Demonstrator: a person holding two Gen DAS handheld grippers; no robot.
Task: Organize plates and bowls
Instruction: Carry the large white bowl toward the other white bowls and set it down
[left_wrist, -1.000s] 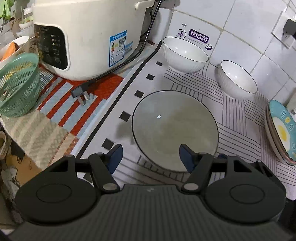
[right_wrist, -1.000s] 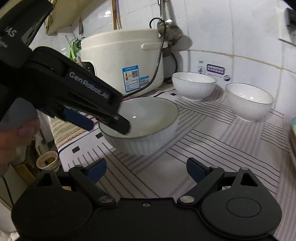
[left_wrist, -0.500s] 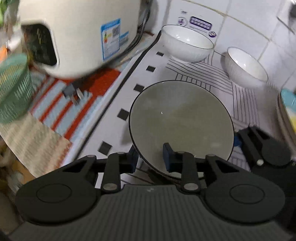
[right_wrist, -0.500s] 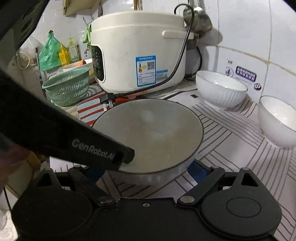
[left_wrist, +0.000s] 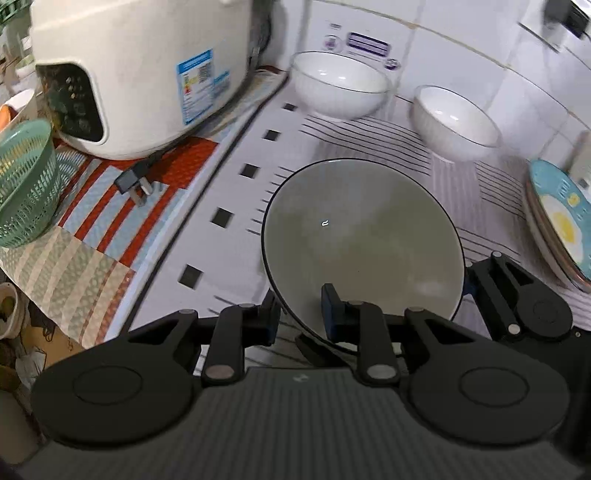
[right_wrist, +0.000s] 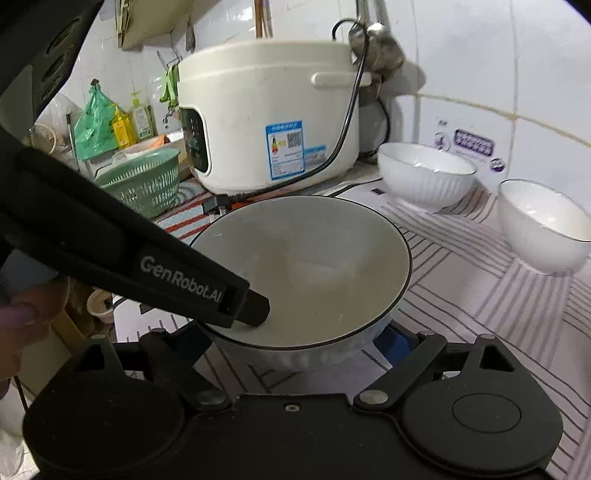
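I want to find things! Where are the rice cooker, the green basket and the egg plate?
rice cooker (right_wrist: 258, 110), right wrist view, on its white side wall.
green basket (left_wrist: 22, 184), left wrist view, on its slotted side.
egg plate (left_wrist: 561, 214), left wrist view, on the yolk picture.

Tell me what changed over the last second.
The left tongs closed on the near rim of the big bowl; the right tongs moved in to straddle its base. The bowl appears lifted and tilted. The two white bowls and rice cooker stayed put.
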